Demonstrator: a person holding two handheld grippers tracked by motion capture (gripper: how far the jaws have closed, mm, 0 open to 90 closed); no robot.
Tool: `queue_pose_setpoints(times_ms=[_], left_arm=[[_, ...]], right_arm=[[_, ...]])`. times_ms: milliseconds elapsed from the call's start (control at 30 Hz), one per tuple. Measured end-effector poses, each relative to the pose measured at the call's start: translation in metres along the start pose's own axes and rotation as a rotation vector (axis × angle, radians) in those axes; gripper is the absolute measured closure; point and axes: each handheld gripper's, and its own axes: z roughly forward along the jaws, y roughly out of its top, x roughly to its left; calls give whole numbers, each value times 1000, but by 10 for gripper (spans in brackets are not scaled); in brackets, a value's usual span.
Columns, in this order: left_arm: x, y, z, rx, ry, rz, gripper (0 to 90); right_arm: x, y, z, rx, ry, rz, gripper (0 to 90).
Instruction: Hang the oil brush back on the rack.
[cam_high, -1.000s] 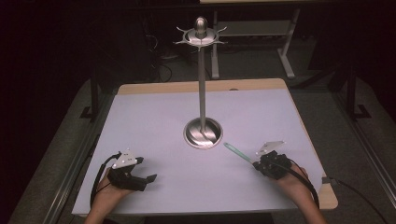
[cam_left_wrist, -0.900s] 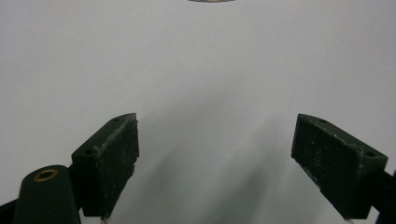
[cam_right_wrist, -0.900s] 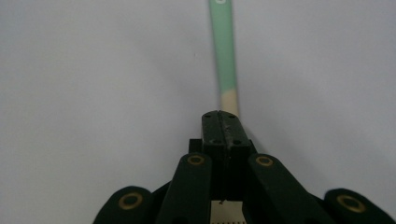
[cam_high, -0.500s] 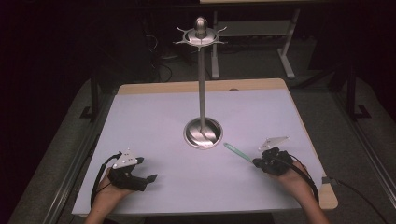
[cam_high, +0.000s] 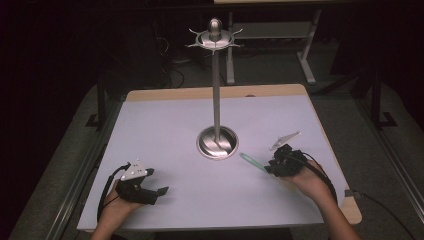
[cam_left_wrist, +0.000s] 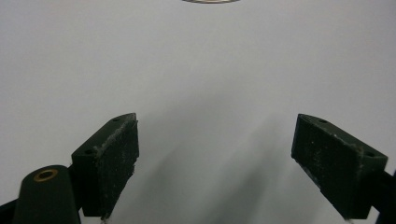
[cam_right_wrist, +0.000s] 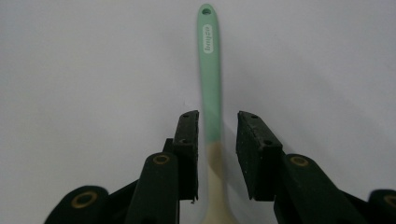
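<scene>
The green-handled utensil (cam_right_wrist: 209, 74) lies flat on the white table (cam_high: 165, 130), its mint handle running away from the right gripper (cam_right_wrist: 217, 135) and ending in a small hanging hole. Nearer the gripper the handle turns cream. From above, the utensil (cam_high: 251, 162) sits at the right side of the table, just in front of the round base of the metal stand (cam_high: 217, 142), its free end pointing toward that base.

The right gripper (cam_high: 276, 165) is down at the table with its 2 jaws set narrowly on either side of the utensil, where the green meets the cream. A slim gap shows on each side, so the pads (cam_right_wrist: 188, 140) flank the handle closely; I cannot tell if either one touches it. The person's right hand (cam_high: 310, 181) holds this tool from behind.

The left gripper (cam_high: 150, 192) rests well apart, low at the near left of the table, held in the left hand (cam_high: 116, 210). Its jaws stand wide with bare table between them, and the rim of the stand's base (cam_left_wrist: 208, 1) shows far ahead.

The stand rises as 1 tall pole to a hooked crown (cam_high: 215, 37).
</scene>
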Motion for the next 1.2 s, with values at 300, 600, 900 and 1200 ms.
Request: queue_pose_setpoints(times_ms=[300, 600, 900, 1200], left_arm=[[-1, 1, 1, 5, -12, 10, 147], [-1, 1, 1, 9, -23, 15, 147], [-1, 1, 2, 12, -27, 14, 146], [-1, 1, 2, 14, -29, 13, 147]], right_arm=[[0, 31, 4, 79, 1, -41, 683], [-2, 54, 23, 170, 8, -76, 684], [-4, 59, 43, 251, 40, -96, 700], [-4, 61, 49, 270, 52, -88, 726]])
